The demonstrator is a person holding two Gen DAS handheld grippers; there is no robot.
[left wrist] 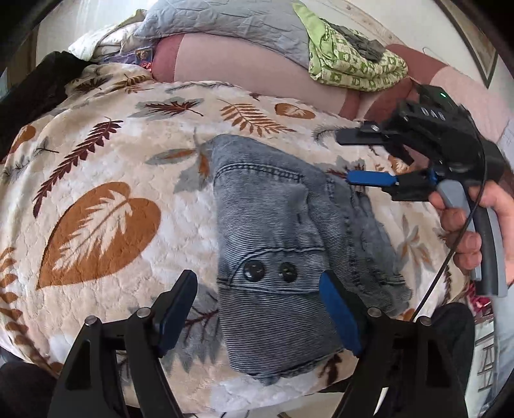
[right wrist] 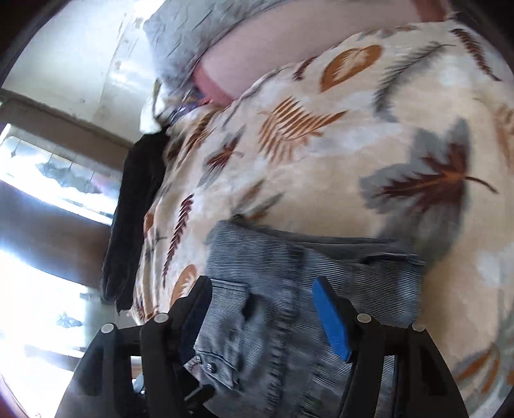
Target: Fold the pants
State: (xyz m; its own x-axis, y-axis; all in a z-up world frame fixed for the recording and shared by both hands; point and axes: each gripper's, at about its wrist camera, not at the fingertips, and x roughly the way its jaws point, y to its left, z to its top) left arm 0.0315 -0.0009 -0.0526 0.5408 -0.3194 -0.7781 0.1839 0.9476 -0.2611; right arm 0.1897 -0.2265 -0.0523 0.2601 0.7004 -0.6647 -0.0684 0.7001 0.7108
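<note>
1. Pants (left wrist: 282,244), folded into a compact denim bundle, lie on the leaf-print blanket (left wrist: 96,180), edges inside its border.
2. I see my left gripper (left wrist: 260,308) over them, jaws apart, gripping nothing.
3. My right gripper (left wrist: 356,157) stands likewise open, empty, at their far side.
4. Bare blanket surrounds the pants.

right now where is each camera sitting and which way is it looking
Left wrist: sits on the left gripper, angled down over the folded pants on the leaf blanket; its own open jaws show, plus the right gripper and the hand holding it.
Right wrist: sits on the right gripper, tilted, looking across the pants toward a bright window; only its own open jaws show.
Shared: pants, blanket, grey pillow.
</note>
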